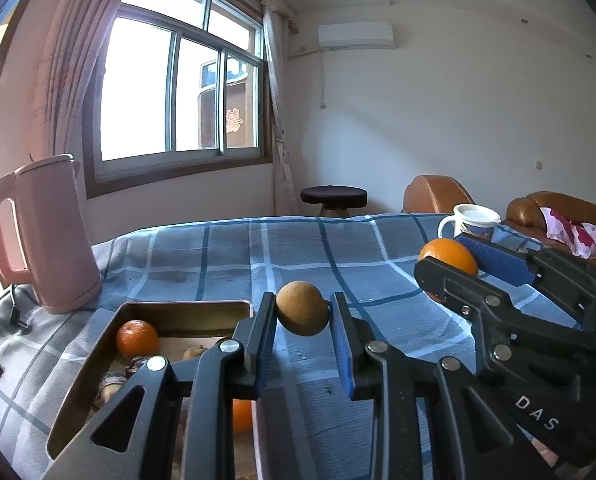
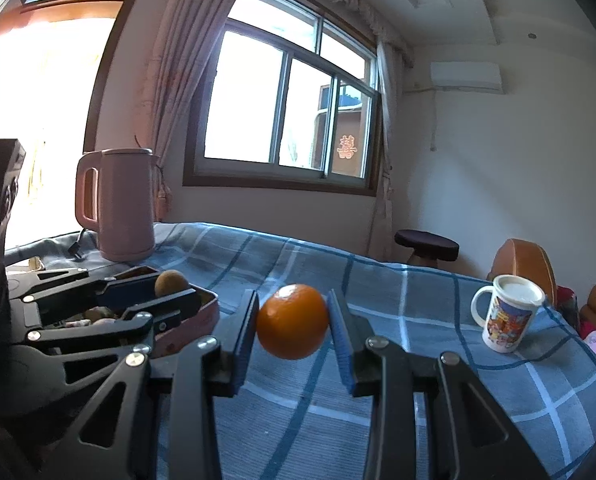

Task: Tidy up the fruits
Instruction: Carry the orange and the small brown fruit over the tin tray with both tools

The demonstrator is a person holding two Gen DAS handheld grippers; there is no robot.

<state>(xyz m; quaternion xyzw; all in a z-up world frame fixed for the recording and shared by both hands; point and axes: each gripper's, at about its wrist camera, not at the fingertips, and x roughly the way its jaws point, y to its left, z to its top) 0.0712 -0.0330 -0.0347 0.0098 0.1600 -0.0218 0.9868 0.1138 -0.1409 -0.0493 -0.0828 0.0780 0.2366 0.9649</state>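
Fruit fills both tools as we look along them. Our left tool (image 1: 303,316) is clamped on a small brown fruit (image 1: 303,309), round and rough-skinned, pinched between the blue pads and held up off the checked cloth (image 1: 298,248) that covers the desk. Our right tool (image 2: 293,322) grips an orange (image 2: 292,321) the same way, its pads pressed against both sides, the orange lifted clear of the cloth.

From the left wrist view we see the right tool (image 1: 450,268) off to the right with its orange (image 1: 449,257), and from the right wrist view the left tool (image 2: 166,292) sits to the left with the brown fruit (image 2: 171,282) over the tray (image 2: 202,316).

That tray (image 1: 186,308) lies on the cloth just left of and below our left tool. It is a shallow rectangular tin, and inside it we can make out a small orange (image 1: 137,338), part of another orange (image 1: 242,416) behind the tool's frame, and several darker pieces we cannot identify.

A pink kettle (image 1: 46,236) stands on the cloth beyond the tray, near the window (image 1: 178,88), with its cord trailing beside it. A printed mug (image 2: 508,312) with a white lid stands well apart on the right side of the desk. Behind the desk we see a dark round stool (image 1: 334,198) and a brown leather sofa (image 1: 554,208).
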